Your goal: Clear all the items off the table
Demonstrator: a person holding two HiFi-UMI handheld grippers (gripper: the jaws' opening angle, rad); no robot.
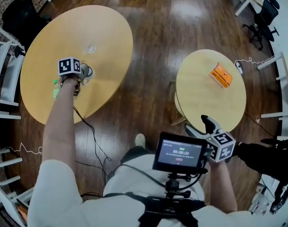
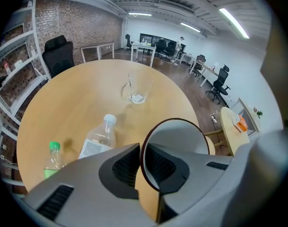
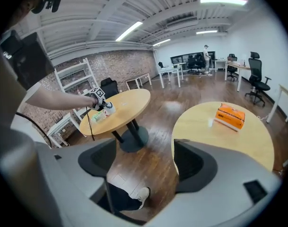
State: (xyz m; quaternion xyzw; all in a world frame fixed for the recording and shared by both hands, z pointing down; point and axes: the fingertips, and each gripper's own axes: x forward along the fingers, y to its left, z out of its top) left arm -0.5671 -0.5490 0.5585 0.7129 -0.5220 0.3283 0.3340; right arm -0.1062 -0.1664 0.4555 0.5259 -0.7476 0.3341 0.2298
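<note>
Claw status: left claw [image 2: 140,167] is pinched shut on the wall of the cup [image 2: 179,138], one jaw inside and one outside, with the thin dark rim between them. The cup is over the round table [image 2: 63,108]. I can't tell whether it's lifted or resting. Right claw [image 3: 146,162] hangs back by the person's waist, jaws apart with nothing between them.

Risks, near to far:
- The grip is on one side of the rim only, so the cup can pivot or slip out if swung fast.
- The clear bottle [image 2: 99,138] and the green-capped bottle [image 2: 51,157] stand just beside the left claw. A sideways sweep with the cup could knock either one over and send it rolling off the edge.
- The glass vessel [image 2: 134,91] sits further in, well apart from the bottles. It's breakable and hard to see against the tabletop, so it's easy to clip on a later reach.

Materials and shapes:
- Cup: pale matte inside, round mouth, dark rim.
- Clear bottle: thin see-through plastic, white cap, paper label, probably light and tippy.
- Green-capped bottle: see-through, with greenish contents or label.
- Glass vessel: looks like a handled mug, but lens distortion makes that uncertain.
- Tabletop: smooth light wood, round.
- Far off, the smaller round table [image 1: 200,93] holds a flat rectangular orange pack [image 1: 221,74].
</note>
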